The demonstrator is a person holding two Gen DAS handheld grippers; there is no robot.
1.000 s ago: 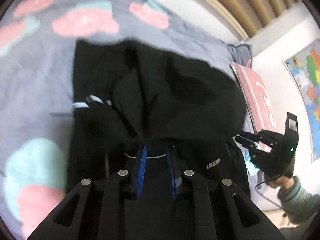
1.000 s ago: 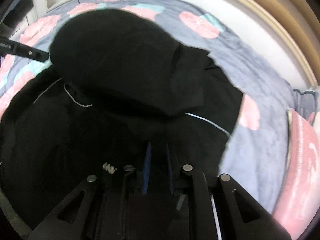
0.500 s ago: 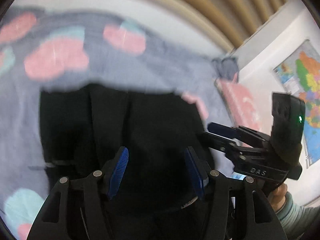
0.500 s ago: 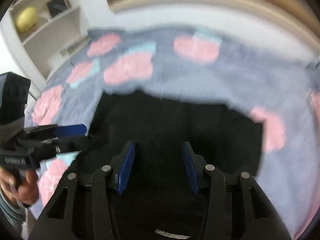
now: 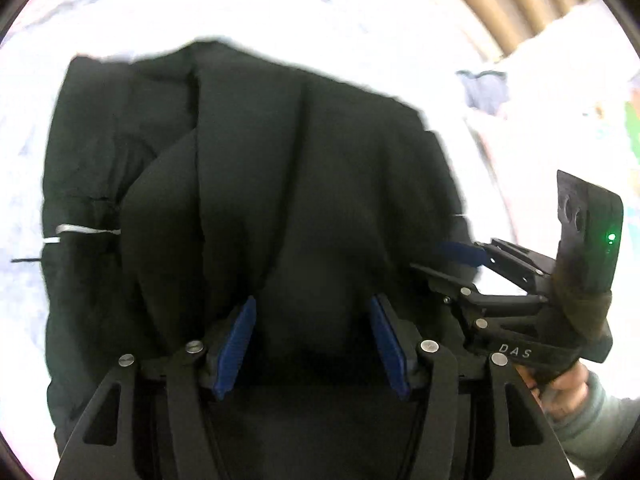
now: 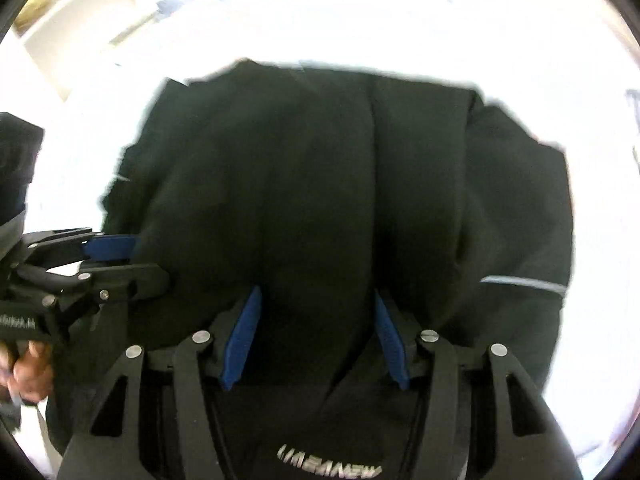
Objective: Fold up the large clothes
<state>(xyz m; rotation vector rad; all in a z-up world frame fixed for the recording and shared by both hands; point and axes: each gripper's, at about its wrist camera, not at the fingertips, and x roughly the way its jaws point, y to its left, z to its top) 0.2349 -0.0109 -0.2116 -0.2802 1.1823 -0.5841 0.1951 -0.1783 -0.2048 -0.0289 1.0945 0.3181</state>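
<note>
A large black garment (image 5: 280,160) lies folded over on the bed, with a thin white stripe (image 5: 84,230) on its left side. My left gripper (image 5: 312,300) hovers over its near edge, open, blue pads wide apart and pressing on nothing. My right gripper (image 5: 436,258) reaches in at the garment's right edge. In the right wrist view the garment (image 6: 320,180) fills the middle, a white logo (image 6: 328,468) near the bottom. My right gripper (image 6: 318,292) has its jaws opening over the cloth, pads clear of it. My left gripper (image 6: 140,260) shows at the left edge.
The bedspread (image 5: 120,8) around the garment is washed out to white. A grey-blue pillow (image 5: 484,88) lies far right, with wooden slats (image 5: 500,0) behind. A shelf unit (image 6: 80,20) stands upper left. A person's hand (image 5: 560,384) holds the right gripper.
Both grippers were shut on lifted black fabric; both have opened and let it go. The garment now lies folded flat, and both hands have sunk closer to it.
</note>
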